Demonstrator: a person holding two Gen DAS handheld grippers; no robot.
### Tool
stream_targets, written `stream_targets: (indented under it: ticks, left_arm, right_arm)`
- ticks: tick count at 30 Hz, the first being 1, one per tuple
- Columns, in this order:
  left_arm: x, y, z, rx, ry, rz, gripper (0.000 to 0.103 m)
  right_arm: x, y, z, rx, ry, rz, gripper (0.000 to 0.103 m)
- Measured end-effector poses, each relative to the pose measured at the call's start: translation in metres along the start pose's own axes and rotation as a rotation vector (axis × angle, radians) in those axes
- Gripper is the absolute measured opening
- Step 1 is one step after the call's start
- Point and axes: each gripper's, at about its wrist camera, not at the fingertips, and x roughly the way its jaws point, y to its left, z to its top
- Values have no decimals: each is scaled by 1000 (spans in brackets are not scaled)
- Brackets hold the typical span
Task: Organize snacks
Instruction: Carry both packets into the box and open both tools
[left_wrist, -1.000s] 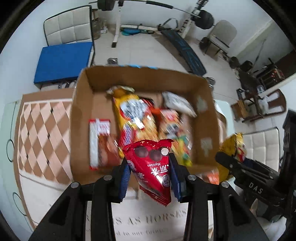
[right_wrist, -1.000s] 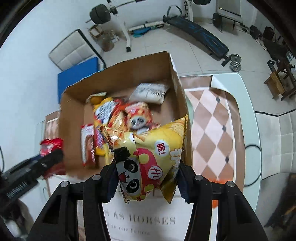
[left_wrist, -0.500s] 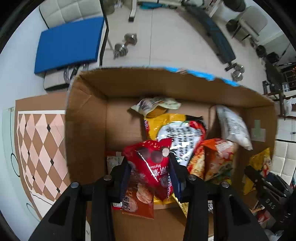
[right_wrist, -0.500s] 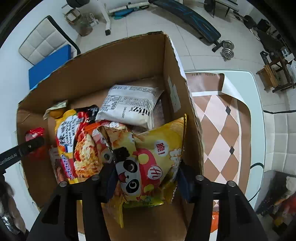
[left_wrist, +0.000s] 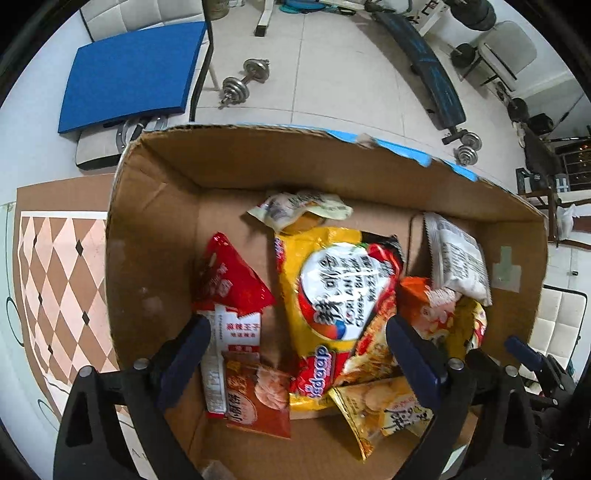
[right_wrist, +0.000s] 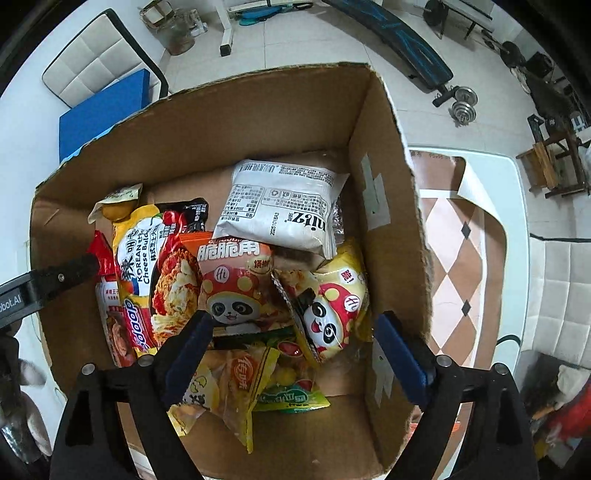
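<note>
Two grippers hang over one cardboard box (left_wrist: 155, 236), both pointing down into it.

Left gripper (left_wrist: 297, 334): jaws have just been opening and now stand wide apart, gripping nothing. Red bag (left_wrist: 231, 280) lies loose on the box floor near the left wall, beyond the left finger (left_wrist: 184, 354) and slightly to the inside of it, touching neither pad. It rests partly on a white-and-red pack (left_wrist: 229, 332). Large yellow noodle pack (left_wrist: 332, 295) lies between the fingers, further into the box. Right finger (left_wrist: 413, 354) sits over an orange bag (left_wrist: 424, 306).

Right gripper (right_wrist: 293, 334): jaws have likewise just been opening; now spread, nothing clamped. Yellow panda bag (right_wrist: 332, 306) lies in the box by the right wall, between the two fingers and nearer the right one (right_wrist: 400, 354); no pad presses on it. It leans on the orange panda bag (right_wrist: 232, 284) to its left. White pack (right_wrist: 284, 206) lies beyond both, against the far right corner. Small yellow and green packets (right_wrist: 258, 384) lie on the near side, below the panda bags.

In the right wrist view the left gripper's arm (right_wrist: 55, 280) enters from the left edge, over the red bag (right_wrist: 101, 254).

Box stands on a table with a diamond-pattern cloth (right_wrist: 458, 266). Beyond it: tiled floor, dumbbells (left_wrist: 243, 81), a blue pad (left_wrist: 129, 70) on a chair.
</note>
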Motion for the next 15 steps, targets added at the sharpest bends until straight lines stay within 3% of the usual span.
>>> stream_targets:
  ticks: [15]
  left_arm:
    - [-35, -22, -96, 52, -185, 70, 97]
  right_arm:
    - [-48, -10, -71, -56, -119, -21, 97]
